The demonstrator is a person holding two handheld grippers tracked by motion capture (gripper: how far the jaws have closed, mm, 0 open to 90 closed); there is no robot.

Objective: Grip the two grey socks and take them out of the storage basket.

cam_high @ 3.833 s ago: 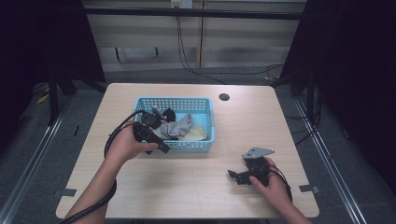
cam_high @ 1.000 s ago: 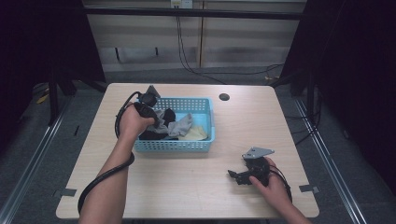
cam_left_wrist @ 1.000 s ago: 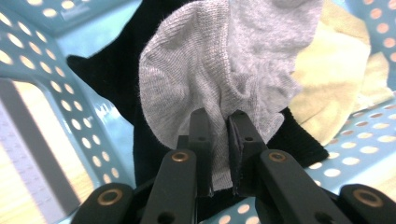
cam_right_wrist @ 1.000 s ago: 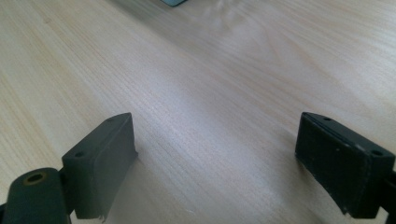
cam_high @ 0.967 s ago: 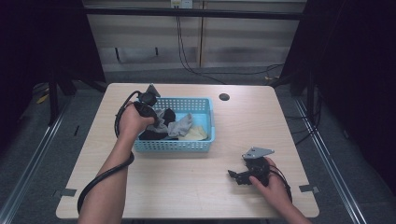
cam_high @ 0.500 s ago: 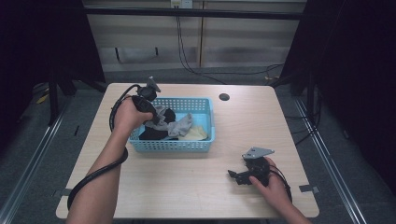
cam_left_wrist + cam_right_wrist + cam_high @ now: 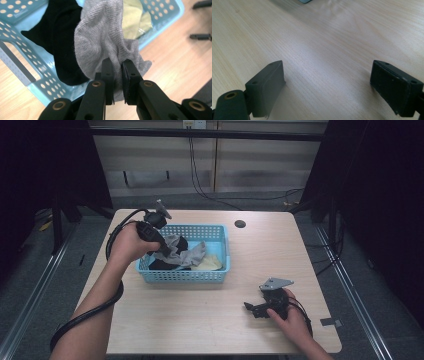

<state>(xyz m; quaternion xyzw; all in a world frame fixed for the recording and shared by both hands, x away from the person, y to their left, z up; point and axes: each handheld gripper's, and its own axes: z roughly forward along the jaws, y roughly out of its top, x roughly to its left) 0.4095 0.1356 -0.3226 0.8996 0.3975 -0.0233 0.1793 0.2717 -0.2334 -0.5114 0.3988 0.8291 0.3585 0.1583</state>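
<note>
My left gripper is shut on a grey sock, pinching a fold of it between the pads. In the high view the left gripper holds the grey sock lifted over the left part of a blue perforated basket. A black sock and a pale yellow cloth lie in the basket below. My right gripper rests low over the bare wooden table with its jaws wide apart and nothing between them; in the high view the right gripper sits at the front right.
A dark round hole marks the table's far side, right of the basket. Cables trail from the left gripper along the forearm. Dark curtains and a rail stand around the table.
My left hand has risen and shifted back over the basket's left end, pulling the grey sock up out of the pile. The right hand has stayed where it was.
</note>
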